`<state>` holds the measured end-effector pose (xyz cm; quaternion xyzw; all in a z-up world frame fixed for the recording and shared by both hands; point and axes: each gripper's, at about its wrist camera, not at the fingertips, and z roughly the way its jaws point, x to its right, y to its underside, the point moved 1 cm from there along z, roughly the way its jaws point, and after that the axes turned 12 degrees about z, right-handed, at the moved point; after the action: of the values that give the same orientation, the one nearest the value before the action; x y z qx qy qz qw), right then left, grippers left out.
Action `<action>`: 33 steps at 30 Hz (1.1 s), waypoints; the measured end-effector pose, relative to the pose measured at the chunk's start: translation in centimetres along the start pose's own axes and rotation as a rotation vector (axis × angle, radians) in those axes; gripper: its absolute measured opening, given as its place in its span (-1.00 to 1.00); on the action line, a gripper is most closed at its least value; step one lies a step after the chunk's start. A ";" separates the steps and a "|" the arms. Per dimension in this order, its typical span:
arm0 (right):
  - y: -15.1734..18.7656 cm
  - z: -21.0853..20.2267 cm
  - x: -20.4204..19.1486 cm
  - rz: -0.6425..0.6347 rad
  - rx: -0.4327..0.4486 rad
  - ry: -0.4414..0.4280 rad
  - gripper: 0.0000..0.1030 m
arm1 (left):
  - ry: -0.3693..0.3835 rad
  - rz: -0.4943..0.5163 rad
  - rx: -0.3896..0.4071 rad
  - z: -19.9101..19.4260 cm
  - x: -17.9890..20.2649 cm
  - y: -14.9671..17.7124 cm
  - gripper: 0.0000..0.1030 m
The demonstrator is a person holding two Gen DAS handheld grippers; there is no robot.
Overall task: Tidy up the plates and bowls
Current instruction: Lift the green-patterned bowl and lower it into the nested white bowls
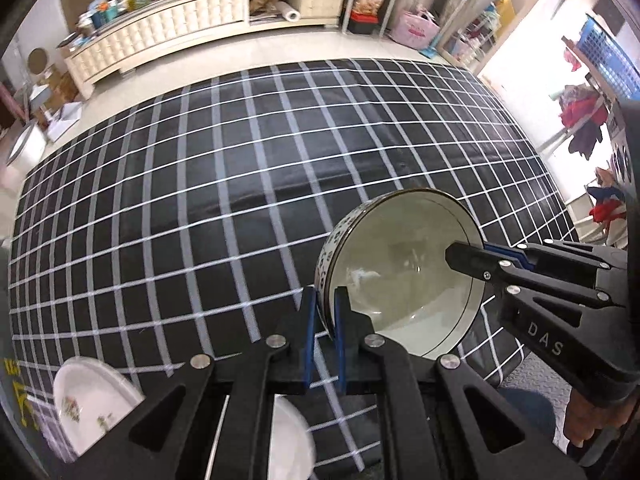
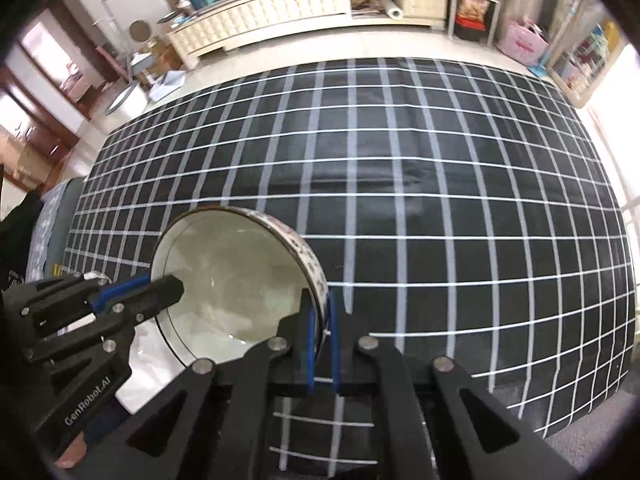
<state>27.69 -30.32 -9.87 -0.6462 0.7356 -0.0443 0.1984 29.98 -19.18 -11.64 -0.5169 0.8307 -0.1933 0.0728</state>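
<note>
Left wrist view: the left tongs (image 1: 323,312) were clamped on the near rim of one round bowl (image 1: 404,268), its outer wall patterned and its inside pale grey-green, held tilted above the black surface (image 1: 224,184) ruled with a white grid. The right tongs (image 1: 454,258) gripped the opposite rim, the letters "DAS" legible on their black arm. Two white plates were visible at the lower edge: one with small flower prints (image 1: 86,400) and a second, plain one (image 1: 290,436) partly hidden behind the tongs' frame.

In the right wrist view, the right tongs (image 2: 322,320) were closed on the rim of the same bowl (image 2: 236,280), and the left tongs (image 2: 176,286) pinched its far side, their arm marked "GenRobot.AI". The bowl hung between the two tools over the near part of the gridded surface (image 2: 440,200). One cream sideboard (image 2: 280,12) stood against the wall beyond.
</note>
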 end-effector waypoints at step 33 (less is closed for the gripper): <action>9.0 3.8 -12.2 -0.111 -0.169 0.017 -0.83 | -0.031 -0.136 -0.034 -5.6 -8.2 15.1 -0.89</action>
<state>21.68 -16.32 -13.41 -0.7000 0.7014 0.0013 0.1342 19.39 -4.65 -13.17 -0.5762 0.7957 -0.1756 0.0633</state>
